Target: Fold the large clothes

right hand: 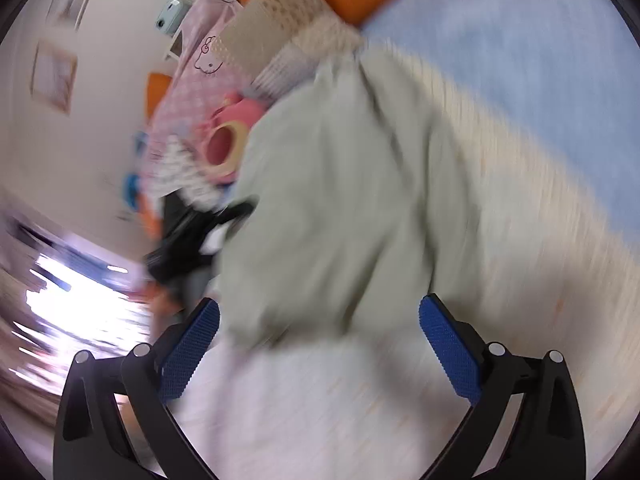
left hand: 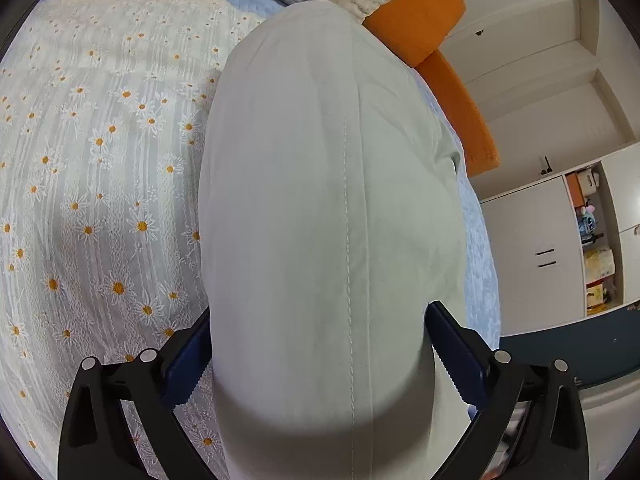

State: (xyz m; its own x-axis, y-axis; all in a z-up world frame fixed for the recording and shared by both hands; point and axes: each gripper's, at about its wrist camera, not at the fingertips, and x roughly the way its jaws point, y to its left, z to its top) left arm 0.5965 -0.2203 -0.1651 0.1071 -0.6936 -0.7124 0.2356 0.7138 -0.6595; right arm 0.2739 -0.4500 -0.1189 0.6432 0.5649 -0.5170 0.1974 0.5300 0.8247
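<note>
Left gripper (left hand: 318, 354): jaws spread wide, pale green garment (left hand: 320, 200) lying between them; can't tell if the pads press it. Right gripper (right hand: 319, 350): wide open, empty, view blurred. Garment lies on the daisy cloth (left hand: 100, 180) over the blue bedspread (right hand: 520, 40). Orange headboard (left hand: 452, 80) behind.

Between the left claw's (left hand: 318, 344) blue pads lies a pale sage-green garment (left hand: 320, 200) with white stitching. Left of it spreads white fabric (left hand: 100, 200) embroidered with orange-centred daisies. Beyond, a light-blue bedcover (left hand: 480, 240) and orange headboard (left hand: 460, 112).
</note>
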